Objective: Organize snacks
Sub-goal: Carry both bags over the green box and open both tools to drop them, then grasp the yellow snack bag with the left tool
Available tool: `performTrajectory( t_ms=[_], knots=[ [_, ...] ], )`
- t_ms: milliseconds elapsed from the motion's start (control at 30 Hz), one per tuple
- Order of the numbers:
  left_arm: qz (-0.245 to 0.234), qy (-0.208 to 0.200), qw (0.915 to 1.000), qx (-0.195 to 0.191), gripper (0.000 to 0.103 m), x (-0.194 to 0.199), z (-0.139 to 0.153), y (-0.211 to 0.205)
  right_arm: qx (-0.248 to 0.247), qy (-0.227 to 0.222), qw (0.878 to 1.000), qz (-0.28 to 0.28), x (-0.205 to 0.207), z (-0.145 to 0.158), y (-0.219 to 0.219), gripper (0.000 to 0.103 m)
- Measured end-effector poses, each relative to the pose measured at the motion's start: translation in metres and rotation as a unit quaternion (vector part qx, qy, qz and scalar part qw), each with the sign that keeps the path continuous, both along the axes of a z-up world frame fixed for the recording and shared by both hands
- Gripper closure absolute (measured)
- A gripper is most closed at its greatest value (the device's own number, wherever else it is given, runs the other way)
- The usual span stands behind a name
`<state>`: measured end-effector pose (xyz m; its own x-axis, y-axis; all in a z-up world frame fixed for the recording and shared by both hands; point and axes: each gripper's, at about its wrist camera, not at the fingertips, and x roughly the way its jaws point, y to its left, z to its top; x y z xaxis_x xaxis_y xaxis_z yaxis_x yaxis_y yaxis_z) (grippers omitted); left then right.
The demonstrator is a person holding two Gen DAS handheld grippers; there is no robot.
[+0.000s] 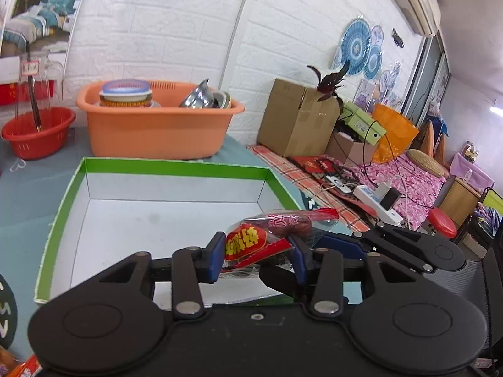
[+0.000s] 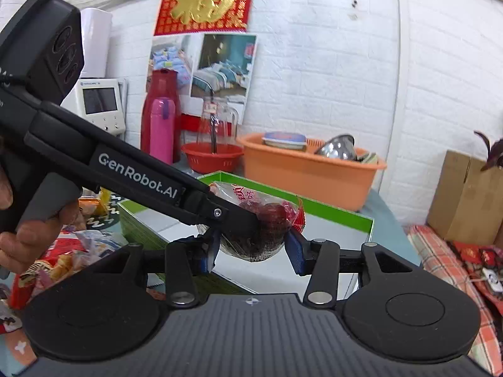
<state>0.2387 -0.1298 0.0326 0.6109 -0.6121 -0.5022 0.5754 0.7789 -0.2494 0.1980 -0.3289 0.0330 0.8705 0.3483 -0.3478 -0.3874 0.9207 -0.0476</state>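
1. The left gripper clamps a red snack packet printed with yellow characters, its blue pads pressing the wrapper from both sides, so the packet rides above the near edge of the green-rimmed box.

2. The right gripper brackets a clear bag of dark red snacks; its blue pads appear to touch the bag's sides, though the left tool's black arm crosses in front and hides part of the contact, so a firm hold is likely rather than certain.

3. Both tools converge over the same box, apparently so that each load can be set on its bare white floor, where nothing lies yet.

4. A hand grips the left tool's handle; below it a heap of loose snack packets waits on the table, probably the supply not yet sorted.

5. Behind the box stand an orange tub of bowls and a red basket against the white brick wall, clear of the work.
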Motion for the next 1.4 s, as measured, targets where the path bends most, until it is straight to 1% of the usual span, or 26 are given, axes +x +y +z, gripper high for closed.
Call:
performTrajectory(
  t_ms=[67, 100, 133, 167, 200, 267, 333, 367, 433, 567, 633, 733, 800, 867, 933, 967, 1033, 1167, 1333, 1367, 1400],
  knots=[
    [0.001, 0.004, 1.0, 0.008, 0.042, 0.008, -0.006, -0.003, 0.005, 0.012, 1.0, -0.002, 0.008, -0.006, -0.001, 0.024],
    [0.003, 0.007, 0.9999, 0.011, 0.024, 0.01, -0.009, -0.004, 0.005, 0.017, 1.0, -0.002, 0.013, -0.009, -0.001, 0.022],
    [0.004, 0.012, 0.9998, 0.012, 0.0, 0.012, -0.013, -0.005, 0.005, 0.023, 1.0, -0.003, 0.016, -0.013, -0.001, 0.021],
    [0.006, 0.018, 0.9998, 0.011, 0.0, 0.013, -0.016, -0.006, 0.003, 0.03, 1.0, -0.003, 0.019, -0.017, 0.0, 0.009],
    [0.013, 0.019, 0.9997, 0.011, 0.0, 0.012, -0.017, -0.004, 0.004, 0.028, 1.0, -0.01, 0.02, -0.021, 0.001, 0.0],
    [0.032, 0.009, 0.9994, 0.011, 0.0, 0.003, -0.014, 0.003, 0.005, 0.021, 0.999, -0.036, 0.017, -0.02, -0.002, 0.0],
    [0.035, -0.005, 0.9994, 0.005, 0.0, -0.009, -0.003, 0.012, 0.008, 0.026, 0.999, -0.035, 0.012, -0.013, -0.006, 0.0],
    [0.045, -0.011, 0.9989, 0.006, 0.0, -0.016, 0.003, 0.018, 0.012, 0.026, 0.999, -0.036, 0.007, -0.008, -0.008, 0.0],
    [0.067, -0.02, 0.9975, 0.004, 0.0, -0.032, 0.016, 0.027, 0.013, 0.016, 0.999, -0.042, -0.009, 0.004, -0.01, 0.0],
    [0.094, -0.05, 0.9943, -0.006, 0.0, -0.081, 0.036, 0.049, 0.016, -0.003, 0.998, -0.054, -0.046, 0.024, -0.01, 0.0],
    [0.104, -0.056, 0.993, -0.008, 0.0, -0.103, 0.037, 0.058, 0.021, -0.004, 0.998, -0.055, -0.064, 0.028, -0.01, 0.0],
    [0.114, -0.057, 0.9918, -0.014, 0.0, -0.133, 0.03, 0.068, 0.03, 0.003, 0.998, -0.048, -0.089, 0.024, -0.007, 0.0],
    [0.124, -0.046, 0.991, -0.021, 0.0, -0.149, 0.021, 0.075, 0.03, 0.01, 0.998, -0.046, -0.101, 0.018, -0.004, 0.0],
    [0.137, -0.025, 0.9896, -0.037, 0.0, -0.162, 0.009, 0.085, 0.029, 0.026, 0.998, -0.041, -0.108, 0.011, 0.001, 0.0],
    [0.144, -0.004, 0.9881, -0.055, 0.0, -0.172, 0.0, 0.096, 0.035, 0.044, 0.998, -0.035, -0.108, 0.004, 0.005, 0.0],
    [0.148, 0.003, 0.9872, -0.059, 0.0, -0.175, -0.003, 0.1, 0.037, 0.057, 0.997, -0.035, -0.105, 0.001, 0.008, 0.0],
    [0.158, 0.012, 0.9855, -0.061, 0.0, -0.184, -0.008, 0.107, 0.041, 0.067, 0.996, -0.038, -0.1, -0.003, 0.011, 0.0],
    [0.168, 0.01, 0.9837, -0.063, 0.0, -0.194, -0.011, 0.116, 0.034, 0.078, 0.995, -0.05, -0.081, -0.011, 0.022, 0.0],
    [0.15, 0.008, 0.9867, -0.062, 0.0, -0.195, -0.011, 0.112, 0.024, 0.098, 0.993, -0.061, -0.061, -0.024, 0.034, 0.0],
    [0.142, 0.009, 0.9879, -0.06, 0.0, -0.195, -0.014, 0.11, 0.026, 0.104, 0.993, -0.057, -0.061, -0.026, 0.032, 0.025],
    [0.134, 0.012, 0.989, -0.061, 0.0, -0.194, -0.014, 0.107, 0.034, 0.108, 0.992, -0.056, -0.063, -0.028, 0.028, 0.04]
  ],
)
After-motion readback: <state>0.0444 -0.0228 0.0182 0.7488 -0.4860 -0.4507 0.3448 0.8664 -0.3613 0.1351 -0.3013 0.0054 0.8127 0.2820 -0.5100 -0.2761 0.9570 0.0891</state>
